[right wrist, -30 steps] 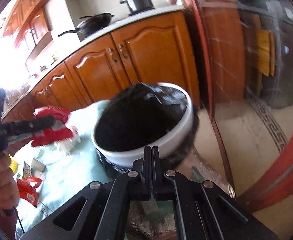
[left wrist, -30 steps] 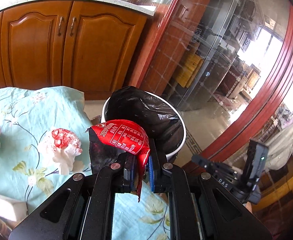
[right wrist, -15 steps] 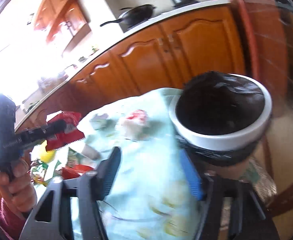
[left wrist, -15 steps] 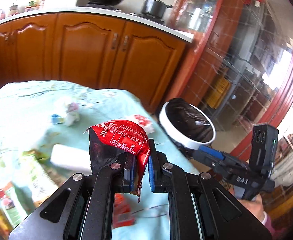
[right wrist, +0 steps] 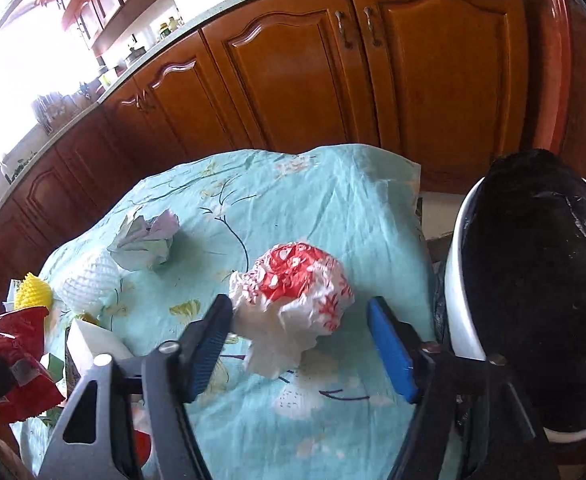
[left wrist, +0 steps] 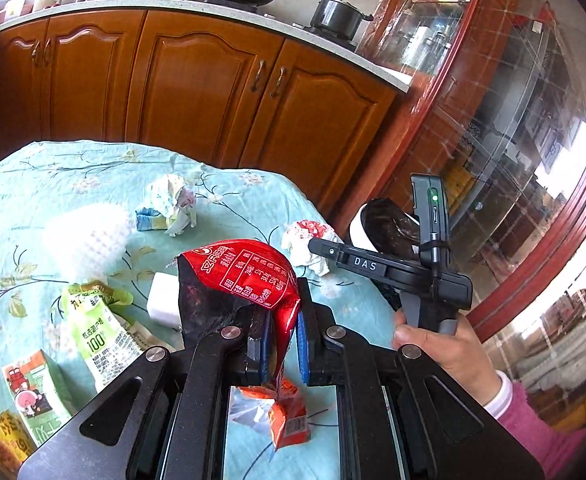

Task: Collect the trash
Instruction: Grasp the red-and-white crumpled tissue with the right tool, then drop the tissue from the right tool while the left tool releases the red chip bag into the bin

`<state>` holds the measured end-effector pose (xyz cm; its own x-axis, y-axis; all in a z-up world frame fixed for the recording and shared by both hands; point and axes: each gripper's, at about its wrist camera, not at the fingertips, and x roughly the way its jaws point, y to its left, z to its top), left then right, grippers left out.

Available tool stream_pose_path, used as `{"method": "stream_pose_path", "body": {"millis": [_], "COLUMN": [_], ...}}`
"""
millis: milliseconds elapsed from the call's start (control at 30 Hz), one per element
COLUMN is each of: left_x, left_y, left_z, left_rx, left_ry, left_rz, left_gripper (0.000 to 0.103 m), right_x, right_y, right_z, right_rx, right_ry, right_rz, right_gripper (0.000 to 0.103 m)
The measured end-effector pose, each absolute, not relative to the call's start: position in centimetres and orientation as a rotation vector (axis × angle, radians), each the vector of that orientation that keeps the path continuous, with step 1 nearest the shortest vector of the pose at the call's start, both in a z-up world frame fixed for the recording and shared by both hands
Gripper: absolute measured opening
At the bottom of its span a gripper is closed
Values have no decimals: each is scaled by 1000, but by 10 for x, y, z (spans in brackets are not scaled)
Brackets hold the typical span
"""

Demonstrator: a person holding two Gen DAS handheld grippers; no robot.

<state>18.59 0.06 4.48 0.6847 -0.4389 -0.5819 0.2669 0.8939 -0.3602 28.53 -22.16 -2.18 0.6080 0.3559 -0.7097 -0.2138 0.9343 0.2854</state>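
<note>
Centrally, left tongs (left wrist: 281, 344) pinch a red wrapper (left wrist: 249, 276) with Chinese print; right tongs (right wrist: 299, 344), marked "DAS", have been closing, not yet touching the crumpled red-white bag (right wrist: 293, 292) between them, bin (right wrist: 533, 292) at right.

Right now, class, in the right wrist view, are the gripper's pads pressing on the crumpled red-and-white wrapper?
No: the right gripper stands open, its pads clear of the crumpled wrapper lying between them on the tablecloth.

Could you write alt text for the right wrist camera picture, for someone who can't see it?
The right tool stands open around a crumpled red-and-white wrapper on a floral blue tablecloth, its blue pads clear of it. A white bin lined with a black bag stands at right, wooden cabinets behind.
</note>
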Motion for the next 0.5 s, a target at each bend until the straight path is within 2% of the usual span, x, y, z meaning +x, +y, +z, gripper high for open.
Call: {"method": "stream_pose_path", "body": {"millis": [133, 500], "left_x": [190, 214], "left_y": [-8, -78], "left_z": [45, 61], "left_rx": [-253, -198], "left_ry": [719, 748], "left_rz": [-417, -562], "left_gripper": [9, 9], "right_x": [271, 224], "right_y": [-226, -297], "right_z": [-11, 33], "right_rx": [181, 237], "right_ry": [816, 682], "right_rz": [350, 252], "right_gripper": [28, 27]}}
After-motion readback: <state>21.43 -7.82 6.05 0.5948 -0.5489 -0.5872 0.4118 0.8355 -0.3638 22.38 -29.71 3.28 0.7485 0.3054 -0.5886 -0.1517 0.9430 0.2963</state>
